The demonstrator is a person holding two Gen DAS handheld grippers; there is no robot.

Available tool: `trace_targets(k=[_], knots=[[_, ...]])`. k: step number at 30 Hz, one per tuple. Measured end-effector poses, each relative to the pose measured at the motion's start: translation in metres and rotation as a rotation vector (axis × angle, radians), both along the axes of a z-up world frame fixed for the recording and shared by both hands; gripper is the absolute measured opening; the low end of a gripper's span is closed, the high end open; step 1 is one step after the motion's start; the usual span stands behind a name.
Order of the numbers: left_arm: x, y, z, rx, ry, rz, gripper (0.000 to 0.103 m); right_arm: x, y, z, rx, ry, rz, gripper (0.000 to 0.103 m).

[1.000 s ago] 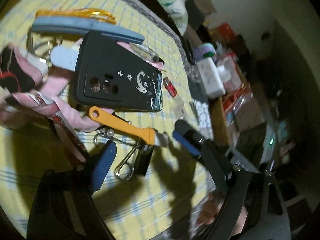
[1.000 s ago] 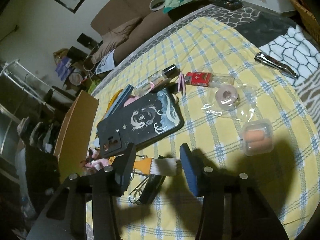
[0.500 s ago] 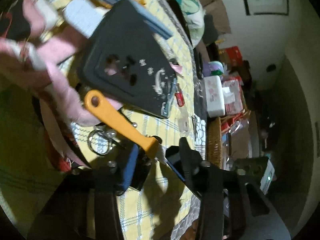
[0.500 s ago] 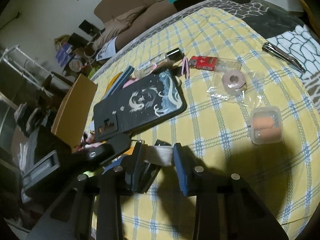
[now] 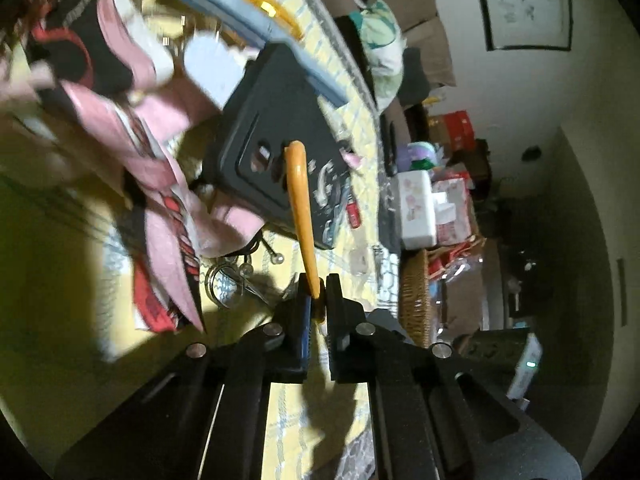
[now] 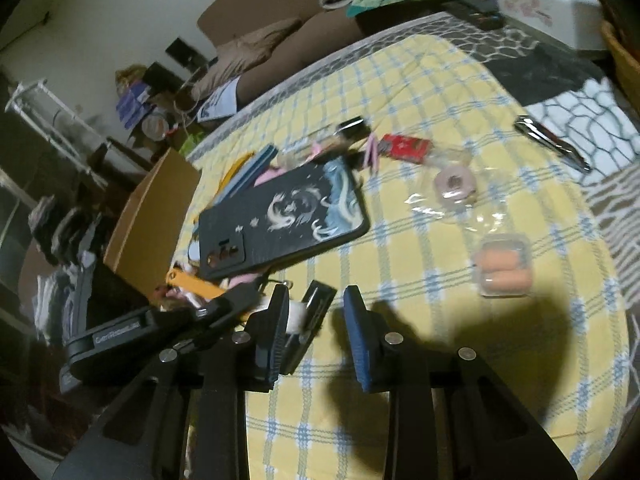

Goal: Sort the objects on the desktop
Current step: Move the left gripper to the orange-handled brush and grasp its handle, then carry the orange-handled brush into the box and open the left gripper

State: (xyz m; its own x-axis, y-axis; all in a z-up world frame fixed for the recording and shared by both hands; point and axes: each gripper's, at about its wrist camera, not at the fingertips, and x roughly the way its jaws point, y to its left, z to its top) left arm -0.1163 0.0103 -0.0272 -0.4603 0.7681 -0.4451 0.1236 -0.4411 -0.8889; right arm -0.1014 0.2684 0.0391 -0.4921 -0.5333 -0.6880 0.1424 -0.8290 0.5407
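Matt black phone case [image 6: 280,220]; woven checked cloth [image 6: 440,280]; shiny metal clippers [image 6: 552,148].

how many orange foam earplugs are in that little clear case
2. Both orange earplugs lie side by side inside the clear case on the yellow checked cloth, right of the dragon phone case. The lid blurs them, so another could be hidden beneath.

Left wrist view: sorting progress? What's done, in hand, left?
Done: nothing visibly sorted. In hand: left gripper shut on the orange-handled tool; right gripper closing, black clip between its jaws, not yet pinched. Left: phone case, tape roll, earplug box, nail clipper lie loose on the checked cloth.
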Motion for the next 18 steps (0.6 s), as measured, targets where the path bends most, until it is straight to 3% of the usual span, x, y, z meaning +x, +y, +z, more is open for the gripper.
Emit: trace_targets(k=[8, 14, 18], knots=[[0.027, -0.045, 0.035, 0.002, 0.080, -0.001, 0.006, -0.003, -0.021, -0.005, 0.035, -0.022, 0.018, 0.031], [0.045, -0.078, 0.055, -0.005, 0.109, 0.015, 0.006, -0.009, -0.060, -0.022, 0.217, -0.063, 0.058, 0.031], [0.054, -0.105, 0.066, 0.003, 0.117, 0.034, 0.006, -0.005, -0.068, -0.021, 0.289, -0.014, 0.064, 0.015]])
